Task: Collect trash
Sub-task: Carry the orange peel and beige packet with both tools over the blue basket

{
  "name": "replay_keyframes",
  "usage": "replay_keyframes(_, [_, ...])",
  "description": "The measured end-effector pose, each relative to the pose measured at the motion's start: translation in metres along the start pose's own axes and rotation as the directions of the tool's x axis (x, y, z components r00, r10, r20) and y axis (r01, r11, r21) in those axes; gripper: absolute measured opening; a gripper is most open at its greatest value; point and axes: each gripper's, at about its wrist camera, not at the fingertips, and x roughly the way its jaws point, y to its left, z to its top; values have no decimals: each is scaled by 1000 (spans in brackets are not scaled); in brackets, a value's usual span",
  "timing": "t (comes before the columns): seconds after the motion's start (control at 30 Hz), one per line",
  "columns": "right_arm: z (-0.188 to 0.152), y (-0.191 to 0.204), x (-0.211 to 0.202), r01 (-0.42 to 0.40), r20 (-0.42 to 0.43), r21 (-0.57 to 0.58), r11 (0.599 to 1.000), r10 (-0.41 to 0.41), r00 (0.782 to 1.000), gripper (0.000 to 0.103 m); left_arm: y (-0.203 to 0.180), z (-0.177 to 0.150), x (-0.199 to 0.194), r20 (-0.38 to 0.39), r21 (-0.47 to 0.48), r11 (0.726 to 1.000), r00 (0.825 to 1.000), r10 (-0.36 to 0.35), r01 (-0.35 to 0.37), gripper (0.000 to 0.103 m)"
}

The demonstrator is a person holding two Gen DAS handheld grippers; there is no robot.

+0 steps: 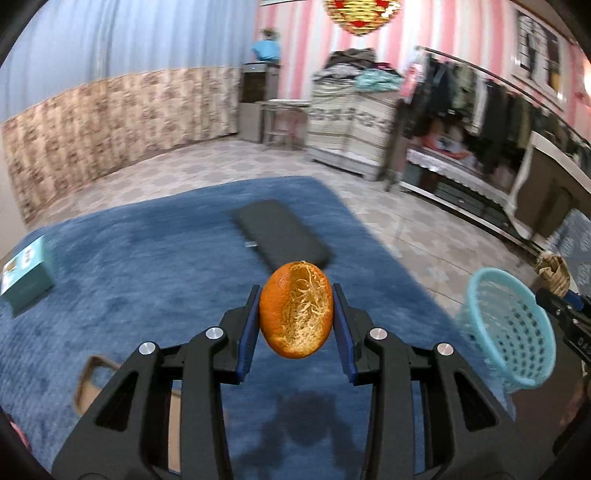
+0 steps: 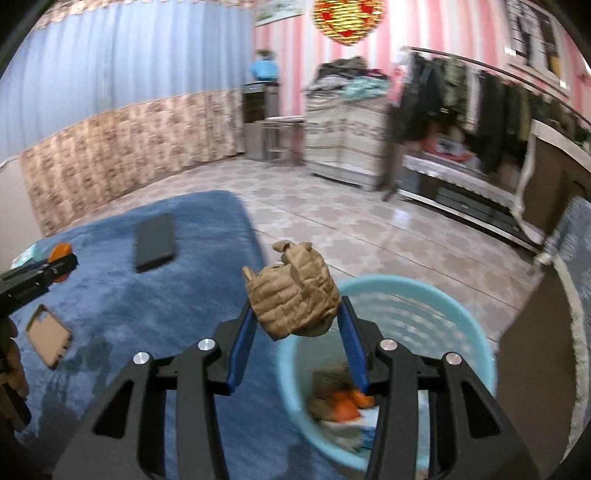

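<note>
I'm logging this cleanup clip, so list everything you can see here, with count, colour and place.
orange peel: one, orange, gripped in the left claw
paper wad: one, brown, crumpled, gripped in the right claw
basket: one, light blue, on the floor beside the rug, trash already inside
rug: one, dark blue, on the tiled floor
flat case: one, black, on the rug
cardboard piece: one, brown, on the rug
box: one, teal, at the rug's far left
clothes rack: one, dark garments, right wall
lantern: one, yellow-red, overhead
claws: two, black with blue pads, both holding trash
</note>
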Motion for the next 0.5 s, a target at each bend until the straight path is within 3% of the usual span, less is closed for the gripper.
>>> replay_keyframes(0.27, [-30, -74, -20, 120, 15, 101, 988, -122, 992, 45, -88, -11, 7, -22, 95, 988, 992, -121, 123, 36])
replay_keyframes(0.5, [-50, -111, -35, 167, 32, 170, 971, -174, 984, 45, -147, -21, 10, -23, 176, 962, 978, -206, 207, 36])
